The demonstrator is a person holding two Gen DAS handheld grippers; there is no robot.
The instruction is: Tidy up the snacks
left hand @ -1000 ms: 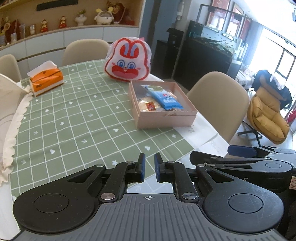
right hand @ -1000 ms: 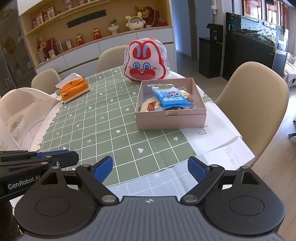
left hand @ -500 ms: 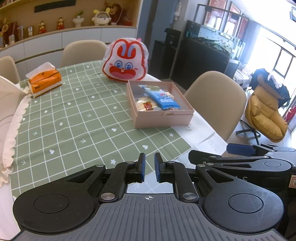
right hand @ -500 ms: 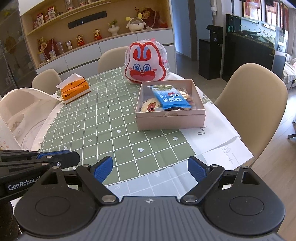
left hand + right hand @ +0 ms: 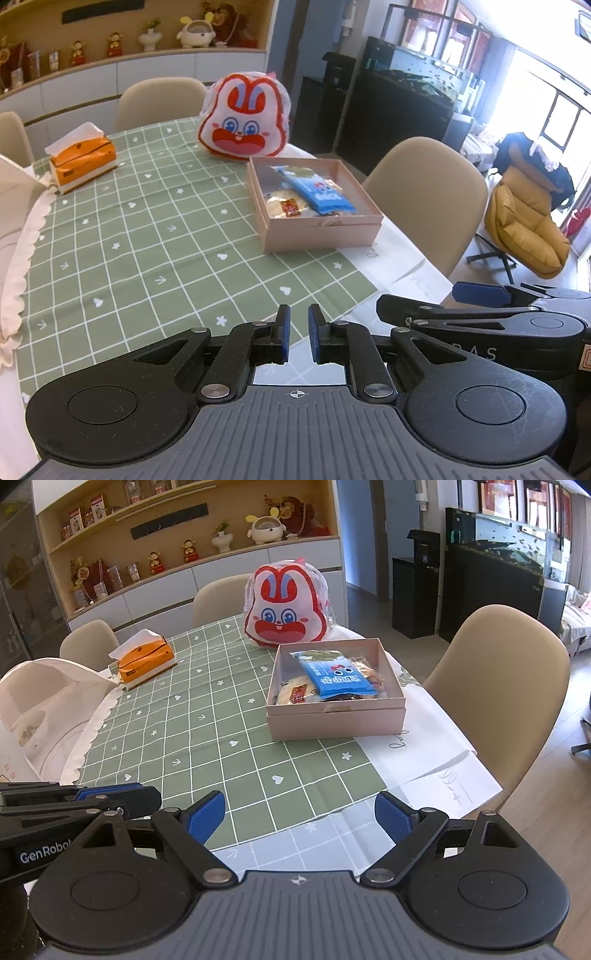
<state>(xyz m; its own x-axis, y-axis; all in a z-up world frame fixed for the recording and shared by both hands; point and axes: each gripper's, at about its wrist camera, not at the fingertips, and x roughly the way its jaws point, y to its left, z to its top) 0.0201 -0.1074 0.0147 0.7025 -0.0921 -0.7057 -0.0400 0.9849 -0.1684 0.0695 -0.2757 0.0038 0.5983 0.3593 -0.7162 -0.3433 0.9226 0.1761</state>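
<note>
The snacks, a blue packet (image 5: 334,677) uppermost, are seen lying in the open pink box (image 5: 336,722) on the table (image 5: 207,731), well apart from both grippers. The packets are judged light, crinkly and slippery, best pinched at a flat sealed edge. The left gripper (image 5: 296,338) is held with its jaws nearly together and empty, the right gripper (image 5: 300,818) with jaws wide and empty.

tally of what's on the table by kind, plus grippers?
Rabbit-face bag: 1
Pink box with snacks: 1
Blue snack packet: 1
Snack with red label: 1
Orange tissue pack: 1
Left hand-held gripper, right hand-held gripper: 2
Total: 7
</note>
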